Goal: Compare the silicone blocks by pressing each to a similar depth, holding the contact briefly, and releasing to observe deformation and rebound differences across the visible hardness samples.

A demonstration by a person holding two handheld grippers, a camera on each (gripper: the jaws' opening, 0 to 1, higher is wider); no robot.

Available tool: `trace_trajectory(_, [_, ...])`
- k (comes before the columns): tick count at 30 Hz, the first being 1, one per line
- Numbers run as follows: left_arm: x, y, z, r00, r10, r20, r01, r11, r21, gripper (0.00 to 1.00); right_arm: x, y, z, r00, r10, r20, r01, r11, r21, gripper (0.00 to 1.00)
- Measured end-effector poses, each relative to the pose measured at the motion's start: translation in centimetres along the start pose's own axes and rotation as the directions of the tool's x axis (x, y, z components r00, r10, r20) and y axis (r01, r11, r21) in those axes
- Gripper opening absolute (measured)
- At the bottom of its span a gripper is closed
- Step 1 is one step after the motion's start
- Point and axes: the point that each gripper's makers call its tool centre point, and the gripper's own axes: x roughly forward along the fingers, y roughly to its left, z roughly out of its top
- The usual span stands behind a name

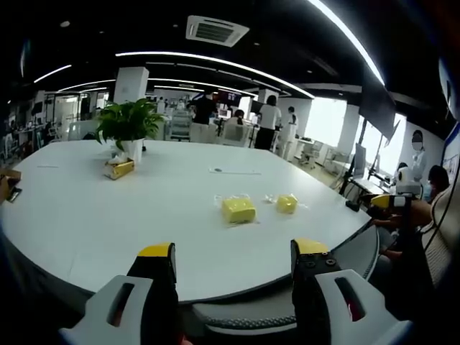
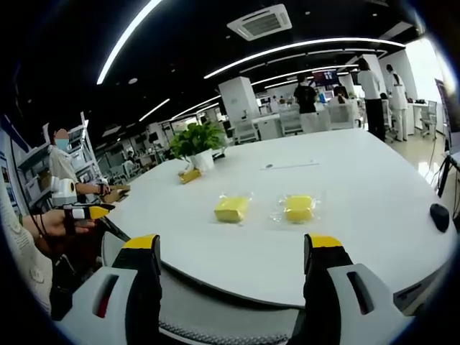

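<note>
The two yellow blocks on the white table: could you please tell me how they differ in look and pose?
In the left gripper view, the left block looks larger and flatter, while the right block looks smaller and more cube-like. In the right gripper view, the left block is turned at a slant, while the right block sits squarer to the camera. Both are yellow, lie on clear wrapping on the table, and are untouched.

**Count of things on the bench**

Two yellow silicone blocks lie on the one white bench (image 2: pixel 359 180): the left block (image 2: pixel 231 208) and the right block (image 2: pixel 298 208), each on clear wrapping. One potted plant (image 2: pixel 196 144) stands farther back, with one small yellow packet (image 2: pixel 190 175) beside it.
</note>
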Motion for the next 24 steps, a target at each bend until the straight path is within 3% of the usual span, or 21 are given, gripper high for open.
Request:
trace_trajectory(19, [0.53, -0.26, -0.14, 1.000, -0.022, -0.019, 0.022, 1.000, 0.006, 0.67, 0.59, 0.24, -0.13, 1.000, 0.014, -0.012, -0.014, 1.000, -0.006, 0.76])
trace_trajectory(24, [0.57, -0.27, -0.44, 0.999, -0.026, -0.025, 0.026, 1.000, 0.003, 0.68, 0.76, 0.76, 0.39, 0.999, 0.036, 0.015, -0.036, 0.999, -0.023, 0.75])
